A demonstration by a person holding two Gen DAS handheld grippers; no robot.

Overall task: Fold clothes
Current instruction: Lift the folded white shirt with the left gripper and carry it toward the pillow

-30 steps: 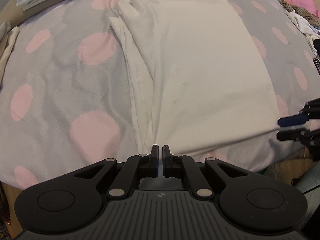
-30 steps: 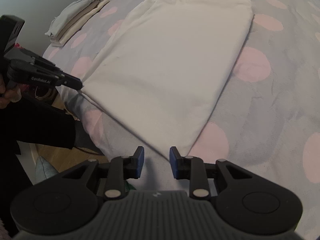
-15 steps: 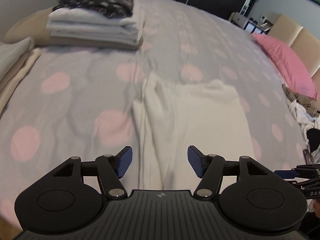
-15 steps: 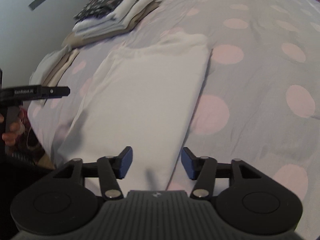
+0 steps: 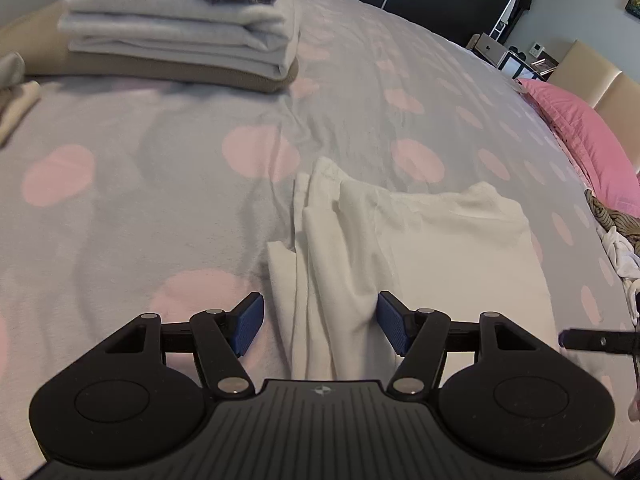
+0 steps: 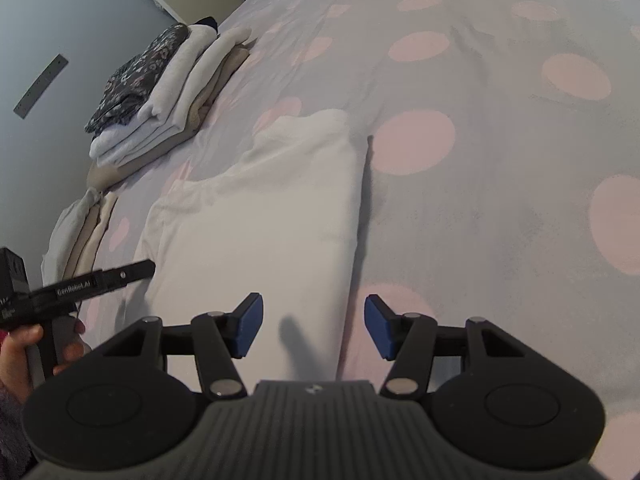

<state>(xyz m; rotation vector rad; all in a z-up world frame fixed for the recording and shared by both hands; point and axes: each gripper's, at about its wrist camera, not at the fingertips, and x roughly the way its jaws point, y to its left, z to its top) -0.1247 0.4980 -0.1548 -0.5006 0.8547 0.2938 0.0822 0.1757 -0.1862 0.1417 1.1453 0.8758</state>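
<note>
A folded white garment (image 5: pixel 420 256) lies flat on the grey bedspread with pink dots (image 5: pixel 140 200). My left gripper (image 5: pixel 320 328) hovers open over the garment's bunched left edge, nothing between its blue pads. In the right wrist view the same white garment (image 6: pixel 256 232) stretches away from me. Above its near right edge my right gripper (image 6: pixel 310 326) stands open and holds nothing. The left gripper (image 6: pixel 80 284) shows there at the left, held by a hand (image 6: pixel 24 348).
A stack of folded clothes (image 5: pixel 180 32) sits at the far left of the bed, with a smaller folded pile (image 6: pixel 80 232) near the left edge. A pink pillow (image 5: pixel 584 136) and loose clothes (image 5: pixel 616 240) lie at the right. Bare bedspread (image 6: pixel 500 160) spreads to the right.
The left gripper let go of the garment's near edge and opened wide. The right gripper opened wider. Both lifted and tilted up, so the garment now lies released on the bed.
</note>
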